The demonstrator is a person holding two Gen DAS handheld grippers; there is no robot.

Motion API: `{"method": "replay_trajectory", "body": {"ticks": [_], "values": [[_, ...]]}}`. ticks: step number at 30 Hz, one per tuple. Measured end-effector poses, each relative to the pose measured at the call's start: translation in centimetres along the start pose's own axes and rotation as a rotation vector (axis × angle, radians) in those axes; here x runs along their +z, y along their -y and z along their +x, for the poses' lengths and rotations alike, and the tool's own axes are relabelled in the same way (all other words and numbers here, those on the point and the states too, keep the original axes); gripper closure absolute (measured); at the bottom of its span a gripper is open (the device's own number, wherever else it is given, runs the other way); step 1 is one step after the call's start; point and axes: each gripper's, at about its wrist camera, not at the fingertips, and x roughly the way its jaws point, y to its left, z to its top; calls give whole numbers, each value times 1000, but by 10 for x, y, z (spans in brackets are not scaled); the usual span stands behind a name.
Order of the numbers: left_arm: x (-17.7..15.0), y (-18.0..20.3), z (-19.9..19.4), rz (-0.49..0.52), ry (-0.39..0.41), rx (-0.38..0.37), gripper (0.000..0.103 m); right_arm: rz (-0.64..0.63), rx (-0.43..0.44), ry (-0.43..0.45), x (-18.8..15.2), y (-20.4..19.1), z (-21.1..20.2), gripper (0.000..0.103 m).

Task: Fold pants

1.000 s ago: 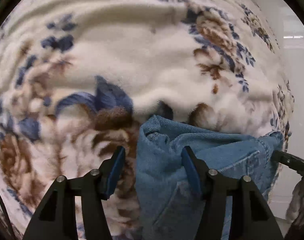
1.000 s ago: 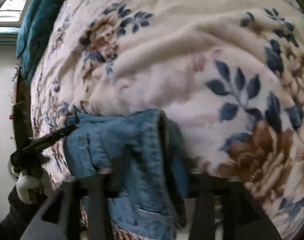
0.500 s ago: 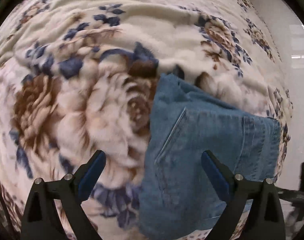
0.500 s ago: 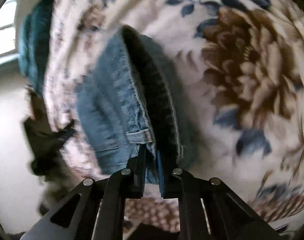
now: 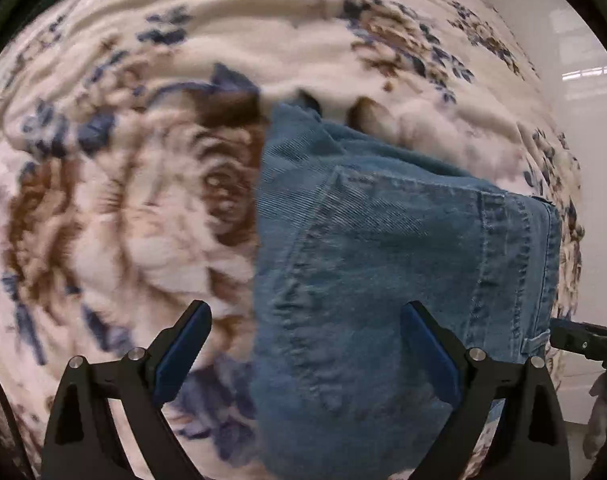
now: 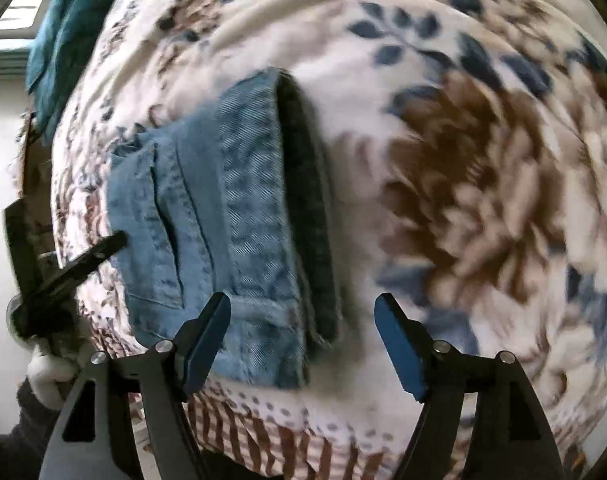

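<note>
pants: lying folded into a compact denim stack (image 5: pixel 387 264) on the floral blanket (image 5: pixel 115 216), near the bed's edge; the same stack is showing in the right view (image 6: pixel 223 216), with layered fold edges facing right.
left gripper: (image 5: pixel 303 356) standing wide open, gripping nothing; its right finger is hanging over the denim, its left finger over bare blanket, so the stack's left edge is running up between the two.
right gripper: (image 6: pixel 303 344) also standing open and empty, its fingers straddling the stack's near right corner and thick layered edge.
long axis: the stack is reaching away from both grippers, roughly along their pointing direction.
key relation: the pants are lying directly ahead of and partly beneath each gripper; the left one is sitting over the left edge, the right one over the right edge, so neither looks clearly nearer.
other cloth: a teal fabric (image 6: pixel 63 36) is lying at the far left of the bed in the right view, well apart from the pants.
judgement: the fold is looking nearly complete; any next move would likely be tidying or another fold from these edges.
</note>
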Motion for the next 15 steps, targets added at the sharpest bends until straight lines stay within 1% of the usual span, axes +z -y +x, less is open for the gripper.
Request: {"method": "replay_trajectory", "body": {"ticks": [1, 2, 3, 4, 5, 7, 8, 9, 10, 11, 12, 13, 15], "values": [[0, -2, 6, -17, -5, -19, 5, 10, 58, -12, 10, 0, 8, 26], [0, -4, 11, -33, -9, -34, 4, 19, 99, -25, 14, 3, 18, 26], [0, -7, 16, -46, -10, -46, 2, 28, 107, -41, 18, 7, 32, 27], [1, -13, 22, -59, -13, -66, 0, 19, 47, -43, 20, 13, 41, 27], [2, -16, 24, -67, -18, -86, 0, 5, 39, -45, 22, 16, 48, 27], [0, -26, 27, -90, -30, -148, 0, 44, 135, -51, 26, 30, 56, 25], [0, -28, 27, -96, -33, -169, 0, 72, 215, -53, 26, 36, 57, 22], [1, -31, 27, -102, -41, -198, 0, 81, 298, -52, 27, 41, 56, 22], [1, -32, 27, -106, -44, -216, 0, 80, 334, -48, 27, 44, 55, 22], [2, -34, 26, -109, -43, -240, 0, 76, 395, -45, 29, 46, 56, 22], [3, -34, 26, -112, -38, -286, 0, 74, 437, -49, 32, 46, 61, 22], [3, -35, 26, -113, -34, -314, 0, 70, 462, -55, 35, 48, 67, 22], [8, -35, 35, -110, -36, -356, 0, 42, 490, -89, 43, 44, 86, 16]]}}
